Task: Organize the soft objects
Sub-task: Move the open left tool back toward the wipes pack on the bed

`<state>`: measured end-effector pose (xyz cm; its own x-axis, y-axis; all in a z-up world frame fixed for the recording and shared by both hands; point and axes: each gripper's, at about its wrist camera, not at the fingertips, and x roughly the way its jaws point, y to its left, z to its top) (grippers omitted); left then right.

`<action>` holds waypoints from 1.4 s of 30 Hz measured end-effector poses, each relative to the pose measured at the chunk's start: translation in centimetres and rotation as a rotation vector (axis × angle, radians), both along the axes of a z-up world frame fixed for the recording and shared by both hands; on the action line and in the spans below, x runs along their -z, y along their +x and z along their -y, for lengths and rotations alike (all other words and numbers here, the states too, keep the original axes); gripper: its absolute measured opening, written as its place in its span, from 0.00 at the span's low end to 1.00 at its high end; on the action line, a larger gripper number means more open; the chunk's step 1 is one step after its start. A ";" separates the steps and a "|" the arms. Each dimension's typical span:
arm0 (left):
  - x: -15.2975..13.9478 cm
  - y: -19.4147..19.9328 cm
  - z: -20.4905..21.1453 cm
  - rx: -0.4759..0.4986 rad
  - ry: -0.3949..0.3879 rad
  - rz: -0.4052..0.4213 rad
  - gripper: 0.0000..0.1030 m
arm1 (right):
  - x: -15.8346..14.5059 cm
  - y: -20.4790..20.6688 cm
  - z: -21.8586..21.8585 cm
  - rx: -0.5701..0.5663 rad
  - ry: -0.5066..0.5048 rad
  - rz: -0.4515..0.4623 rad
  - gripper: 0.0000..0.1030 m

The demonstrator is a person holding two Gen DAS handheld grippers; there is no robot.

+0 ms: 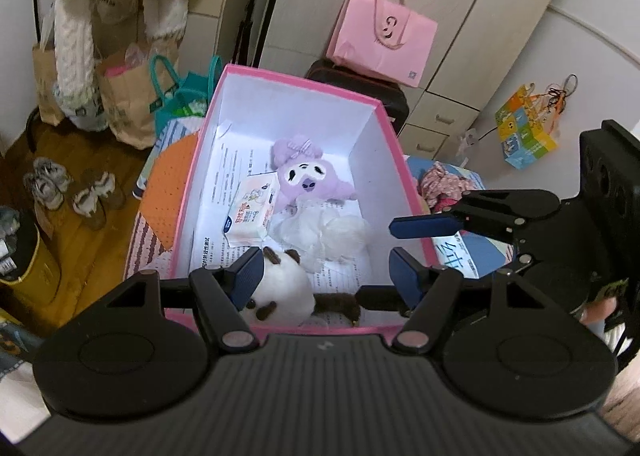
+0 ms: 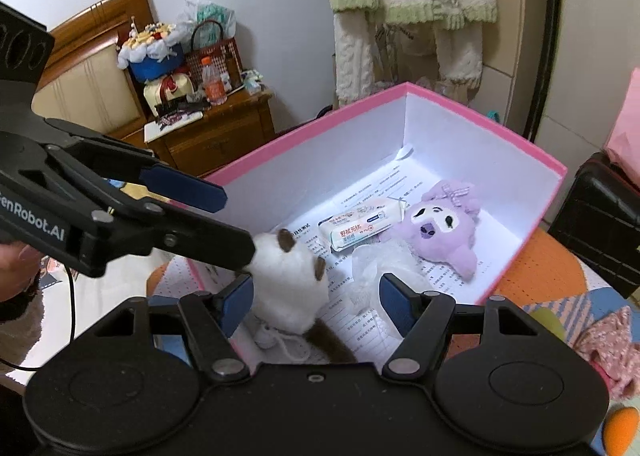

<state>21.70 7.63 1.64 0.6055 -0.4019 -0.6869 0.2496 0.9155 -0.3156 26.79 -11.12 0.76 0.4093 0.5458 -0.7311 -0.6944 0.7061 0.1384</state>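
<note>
- Box [image 1: 382, 106]: pink cardboard outside, smooth white walls inside, rectangular, open at the top, floor lined with printed paper sheets
- Panda [image 1: 286, 288]: white fluffy plush with brown ears and a brown limb, lying at the near end of the box
- Left gripper [image 1: 326, 276]: blue ribbed pads on black linkages, jaws apart, hanging over the panda; whether the left pad touches the fur I cannot tell
- Right gripper [image 2: 316, 302]: same build, jaws apart, above the panda's body, clamped on nothing
- Purple plush [image 2: 444, 230]: soft, round-headed, white face patch, bow on top, lying deeper in the box
- Tissue pack [image 2: 362, 224]: flat glossy wrapper, just beside the purple plush
- Mesh [image 1: 324, 230]: white, crumpled, gauzy, between panda and purple plush
</note>
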 end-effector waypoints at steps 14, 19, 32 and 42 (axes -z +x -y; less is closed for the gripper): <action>-3.8 -6.3 1.2 0.077 0.069 0.095 0.67 | -4.5 -6.9 2.0 0.044 -0.054 0.111 0.72; -4.3 -7.9 2.1 0.105 0.087 0.106 0.68 | -5.4 -9.1 3.3 0.062 -0.067 0.137 0.72; -5.2 -11.4 7.8 0.240 0.137 0.102 0.69 | -6.2 -13.5 10.6 0.163 -0.028 0.176 0.72; -4.3 -10.8 13.8 0.361 0.150 0.073 0.71 | -5.2 -16.0 17.9 0.283 0.006 0.197 0.72</action>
